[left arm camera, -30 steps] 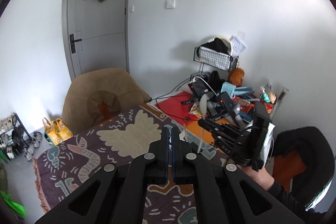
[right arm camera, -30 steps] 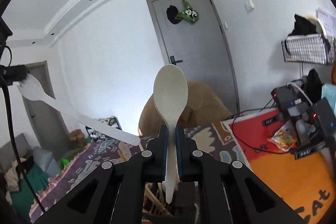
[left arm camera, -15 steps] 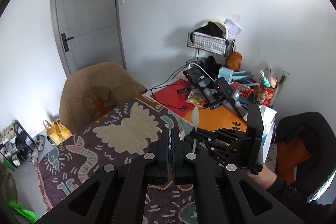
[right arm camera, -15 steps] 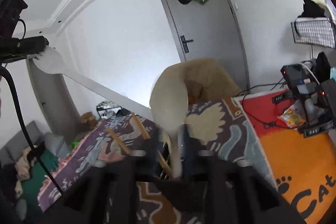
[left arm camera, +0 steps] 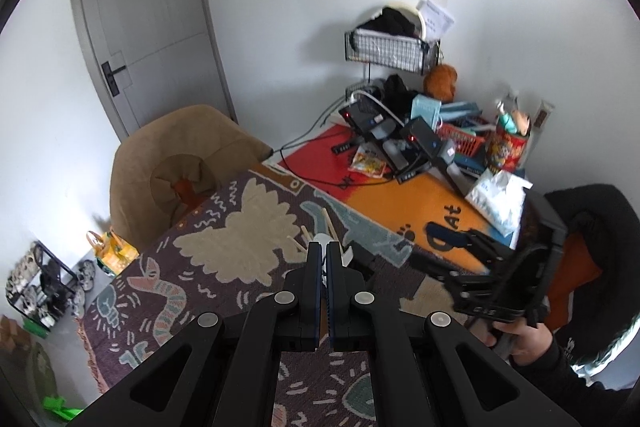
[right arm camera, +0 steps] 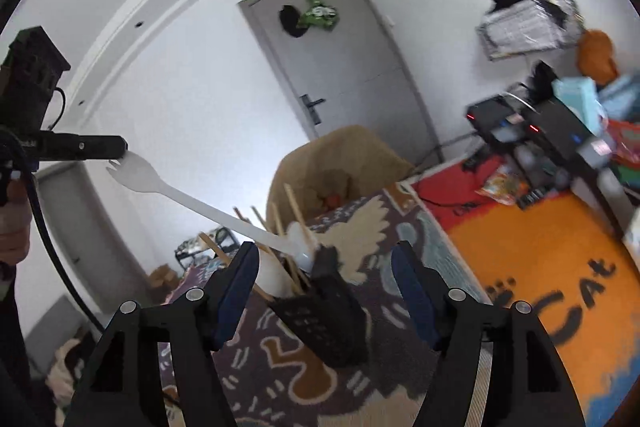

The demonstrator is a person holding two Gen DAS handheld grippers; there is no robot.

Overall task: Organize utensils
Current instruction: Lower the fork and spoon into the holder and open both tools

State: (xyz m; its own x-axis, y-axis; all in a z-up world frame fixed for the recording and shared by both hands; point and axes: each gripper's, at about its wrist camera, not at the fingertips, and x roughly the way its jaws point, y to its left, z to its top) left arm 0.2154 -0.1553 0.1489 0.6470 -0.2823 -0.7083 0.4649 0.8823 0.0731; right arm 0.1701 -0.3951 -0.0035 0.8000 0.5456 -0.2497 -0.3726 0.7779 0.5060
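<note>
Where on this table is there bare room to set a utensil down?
Free: the patterned cloth left of the black utensil holder, and the orange mat before the clutter. Crowded: the far corner with chargers and red basket.

Grey door, tan chair, patterned rug.

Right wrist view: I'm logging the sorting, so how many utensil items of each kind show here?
White fork: 1
White spoon: 1
Wooden chopsticks: about 5, blurred
Black mesh holder: 1
Total: about 8
</note>
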